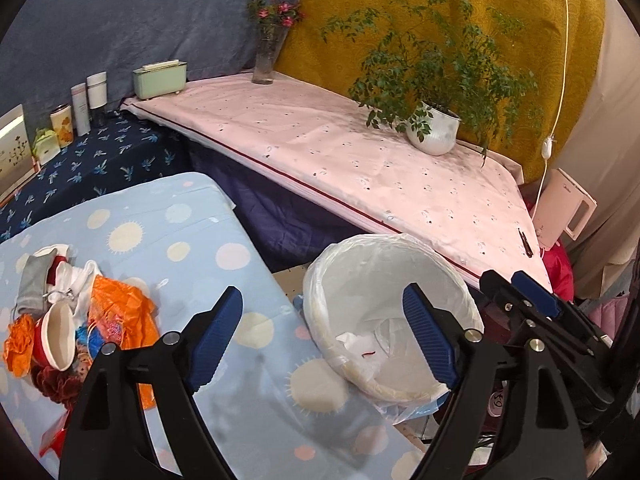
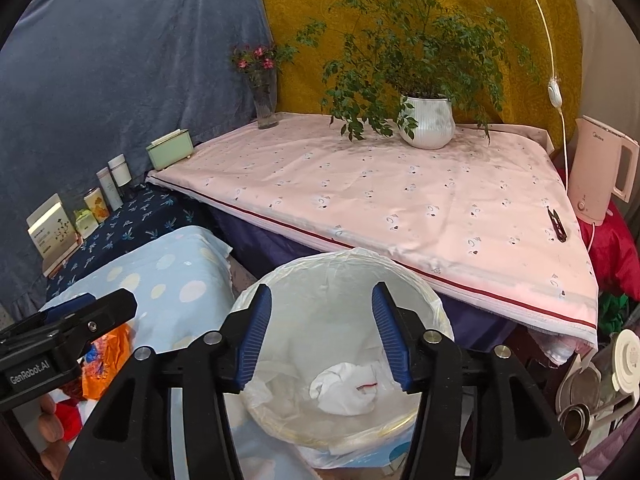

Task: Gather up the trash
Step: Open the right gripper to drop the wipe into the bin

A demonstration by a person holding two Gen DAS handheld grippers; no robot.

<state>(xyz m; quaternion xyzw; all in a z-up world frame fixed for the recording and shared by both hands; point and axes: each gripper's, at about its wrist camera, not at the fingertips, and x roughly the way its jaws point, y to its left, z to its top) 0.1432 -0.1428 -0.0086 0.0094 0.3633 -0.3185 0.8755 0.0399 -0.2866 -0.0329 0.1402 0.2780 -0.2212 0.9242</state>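
While both grippers hung over the bin (image 2: 340, 360), their jaws stood apart with nothing between them. The left gripper (image 1: 320, 340) gaped wide above the near edge of the blue dotted sheet (image 1: 192, 232), its right finger in front of the bin's rim. The right gripper (image 2: 320, 340) pointed down into the bin, jaws less widely parted. Inside the lined bin lay a crumpled white tissue (image 2: 344, 392) with a small red mark. More trash remained on the sheet to the left: an orange wrapper (image 1: 120, 312), a red-and-white cup (image 1: 56, 340) on its side, a grey cloth (image 1: 34, 284). Behind stood a pink table (image 2: 400, 200) bearing a plant (image 2: 428, 124).
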